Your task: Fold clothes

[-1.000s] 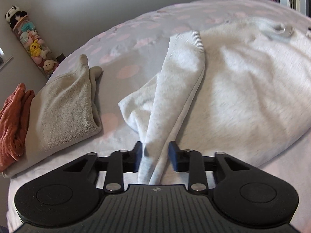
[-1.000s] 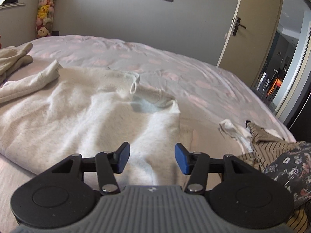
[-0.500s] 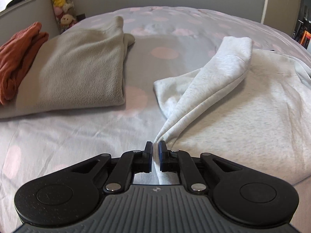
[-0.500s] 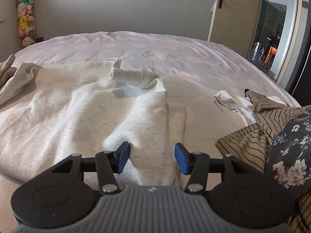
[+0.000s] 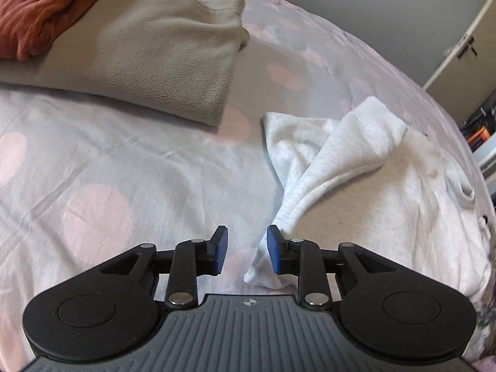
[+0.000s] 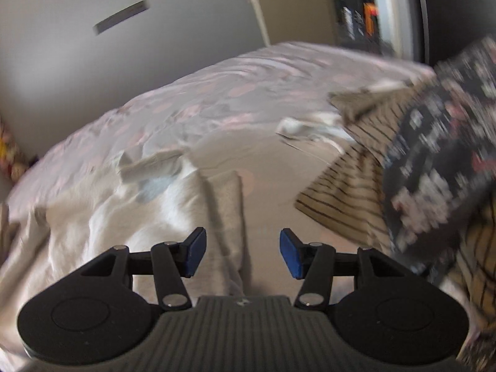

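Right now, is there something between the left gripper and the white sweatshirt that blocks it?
No, nothing visible blocks it. The left gripper is opening, and a corner of the white sweatshirt lies between its jaws, against the right pad. The beige fleece lies apart, farther up the bed.

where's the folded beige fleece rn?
Left wrist view, upper left: the beige fleece lies folded on the bedspread, touching the rust-orange garment and apart from the white sweatshirt.
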### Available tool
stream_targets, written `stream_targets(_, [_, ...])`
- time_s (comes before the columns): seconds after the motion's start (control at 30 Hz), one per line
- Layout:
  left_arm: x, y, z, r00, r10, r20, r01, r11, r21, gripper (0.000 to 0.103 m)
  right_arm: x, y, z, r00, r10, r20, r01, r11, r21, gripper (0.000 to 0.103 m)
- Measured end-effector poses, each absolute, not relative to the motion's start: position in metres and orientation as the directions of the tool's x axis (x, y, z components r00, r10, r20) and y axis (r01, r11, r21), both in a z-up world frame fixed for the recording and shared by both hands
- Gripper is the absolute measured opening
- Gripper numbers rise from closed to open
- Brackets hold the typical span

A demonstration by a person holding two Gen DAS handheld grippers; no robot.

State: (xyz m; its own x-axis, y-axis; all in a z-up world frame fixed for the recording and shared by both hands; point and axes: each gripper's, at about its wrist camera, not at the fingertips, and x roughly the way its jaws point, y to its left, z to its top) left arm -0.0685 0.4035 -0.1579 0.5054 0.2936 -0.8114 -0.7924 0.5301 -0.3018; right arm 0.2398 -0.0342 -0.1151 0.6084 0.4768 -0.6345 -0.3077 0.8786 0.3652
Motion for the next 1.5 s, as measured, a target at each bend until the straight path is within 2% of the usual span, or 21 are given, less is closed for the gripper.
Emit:
stream_targets(0.1, [-0.071, 0.402, -0.157, 0.514, 0.279, -0.811, -0.786, 0.531, -0.316, 0.033, 0.249, -0.053, -0.124, 0.542, 0.522, -0.659, -0.223, 0.845, 0.486, 0.056])
stream_targets(0.17, [-0.074, 0.402, -0.157, 0.523, 0.266, -0.81, -0.784, 0.524, -0.333, 0.042, 0.249, -0.053, -0.127, 0.492, 0.551, -0.674, -0.226, 0.829, 0.512, 0.056])
stream_targets(0.37, [-0.081, 0.399, -0.157, 0.556, 0.206, -0.806, -0.755, 0.532, -0.384, 0.043, 0.223, -0.012, -0.12, 0.41, 0.5, -0.763, -0.439, 0.841, 0.316, 0.055])
stream_targets(0.47, [-0.069, 0.397, -0.164, 0.515, 0.183, -0.838, -0.755, 0.561, -0.341, 0.043, 0.22, 0.005, -0.125, 0.399, 0.436, -0.807, -0.482, 0.848, 0.22, 0.055])
stream_targets(0.57, [-0.057, 0.396, -0.173, 0.47, 0.167, -0.867, -0.753, 0.589, -0.294, 0.042, 0.229, 0.01, -0.134, 0.386, 0.436, -0.813, -0.472, 0.851, 0.231, 0.053])
stream_targets(0.63, [-0.05, 0.394, -0.178, 0.463, 0.158, -0.872, -0.738, 0.613, -0.281, 0.039, 0.232, 0.008, -0.136, 0.384, 0.447, -0.808, -0.463, 0.85, 0.25, 0.053])
stream_targets(0.67, [-0.046, 0.392, -0.179, 0.452, 0.166, -0.876, -0.733, 0.628, -0.259, 0.035, 0.233, 0.008, -0.137, 0.382, 0.452, -0.806, -0.458, 0.85, 0.26, 0.047])
stream_targets(0.7, [-0.042, 0.39, -0.179, 0.438, 0.178, -0.881, -0.728, 0.645, -0.232, 0.031, 0.235, 0.007, -0.139, 0.381, 0.458, -0.803, -0.454, 0.849, 0.269, 0.036])
stream_targets(0.73, [-0.038, 0.387, -0.18, 0.425, 0.191, -0.885, -0.723, 0.66, -0.204, 0.02, 0.235, 0.007, -0.139, 0.385, 0.453, -0.804, -0.45, 0.853, 0.265, 0.034])
stream_targets(0.77, [-0.037, 0.385, -0.178, 0.43, 0.205, -0.879, -0.718, 0.669, -0.194, 0.017, 0.235, 0.008, -0.138, 0.392, 0.44, -0.808, -0.448, 0.858, 0.25, 0.024])
stream_targets(0.83, [-0.039, 0.382, -0.173, 0.453, 0.235, -0.86, -0.708, 0.681, -0.187, 0.007, 0.234, 0.005, -0.133, 0.42, 0.424, -0.802, -0.435, 0.87, 0.232, 0.016])
stream_targets(1.03, [-0.051, 0.375, -0.154, 0.515, 0.325, -0.793, -0.706, 0.685, -0.178, 0.004, 0.232, 0.001, -0.117, 0.456, 0.408, -0.791, -0.476, 0.863, 0.17, 0.014])
stream_targets(1.23, [-0.034, 0.375, -0.165, 0.426, 0.338, -0.839, -0.711, 0.699, -0.079, 0.004, 0.222, 0.042, -0.127, 0.461, 0.231, -0.857, -0.705, 0.682, -0.195, 0.013])
stream_targets(1.43, [-0.023, 0.378, -0.181, 0.32, 0.338, -0.885, -0.718, 0.696, 0.006, 0.005, 0.213, 0.051, -0.148, 0.474, 0.104, -0.874, -0.761, 0.548, -0.348, 0.013])
stream_targets(1.47, [-0.022, 0.379, -0.182, 0.308, 0.338, -0.889, -0.723, 0.69, 0.012, 0.005, 0.214, 0.051, -0.15, 0.472, 0.085, -0.877, -0.758, 0.548, -0.355, 0.004])
stream_targets(1.5, [-0.023, 0.38, -0.183, 0.296, 0.338, -0.893, -0.73, 0.683, 0.017, 0.006, 0.218, 0.048, -0.151, 0.467, 0.07, -0.882, -0.748, 0.563, -0.351, 0.0])
